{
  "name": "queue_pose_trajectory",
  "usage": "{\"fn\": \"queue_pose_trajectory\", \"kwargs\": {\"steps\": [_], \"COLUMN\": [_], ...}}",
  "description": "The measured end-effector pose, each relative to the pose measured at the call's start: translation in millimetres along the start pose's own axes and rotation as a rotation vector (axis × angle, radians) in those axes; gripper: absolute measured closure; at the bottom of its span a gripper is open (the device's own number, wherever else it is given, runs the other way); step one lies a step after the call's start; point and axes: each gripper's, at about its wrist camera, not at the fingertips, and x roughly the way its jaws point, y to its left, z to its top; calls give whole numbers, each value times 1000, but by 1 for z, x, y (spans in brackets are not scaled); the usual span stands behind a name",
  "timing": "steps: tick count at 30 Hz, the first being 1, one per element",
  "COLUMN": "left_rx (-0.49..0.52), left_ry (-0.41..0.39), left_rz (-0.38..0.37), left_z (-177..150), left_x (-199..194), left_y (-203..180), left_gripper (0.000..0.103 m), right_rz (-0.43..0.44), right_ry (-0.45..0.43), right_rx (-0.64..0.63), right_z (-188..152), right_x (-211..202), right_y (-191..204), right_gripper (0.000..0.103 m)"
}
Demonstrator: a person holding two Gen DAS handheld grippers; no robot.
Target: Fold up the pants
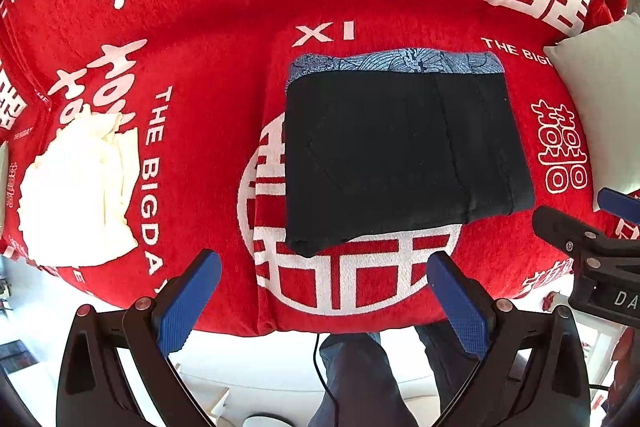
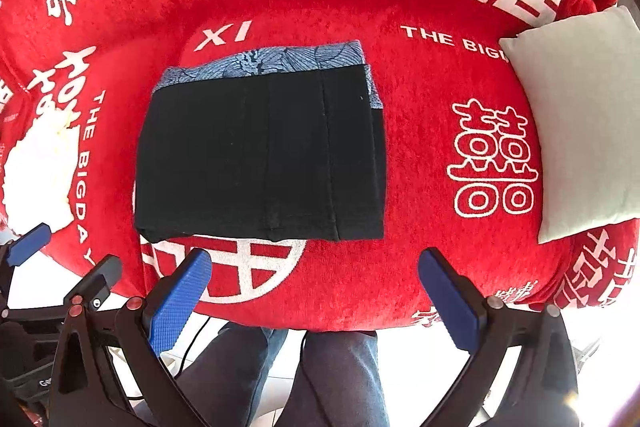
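Red blanket (image 2: 400, 167) carries the black pants (image 2: 260, 155), a compact folded rectangle (patterned lining showing); left hand-held gripper (image 1: 324, 267) and right hand-held gripper (image 2: 314, 263) spread, empty. Folding looks finished.

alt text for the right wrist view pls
Folded black pants lie in a neat rectangle on a red blanket with white characters. The right gripper hangs open just short of them, a pale cushion to the right.

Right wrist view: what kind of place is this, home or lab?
Probably a home, likely a bedroom or living room: the folded pants lie on a soft surface under a red blanket with white wedding characters, with a pale cushion beside them.
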Motion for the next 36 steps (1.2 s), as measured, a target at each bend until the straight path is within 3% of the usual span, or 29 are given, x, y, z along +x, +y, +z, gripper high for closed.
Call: {"fn": "queue_pose_trajectory", "kwargs": {"steps": [36], "left_rx": [-10], "left_ry": [1], "left_rz": [25], "left_z": [6], "left_x": [10], "left_y": [-3], "left_gripper": [0], "right_rz": [-2], "right_ry": [50], "right_rx": [17], "right_z": [7], "right_x": [10], "right_y": [-2], "right_gripper": [0]}}
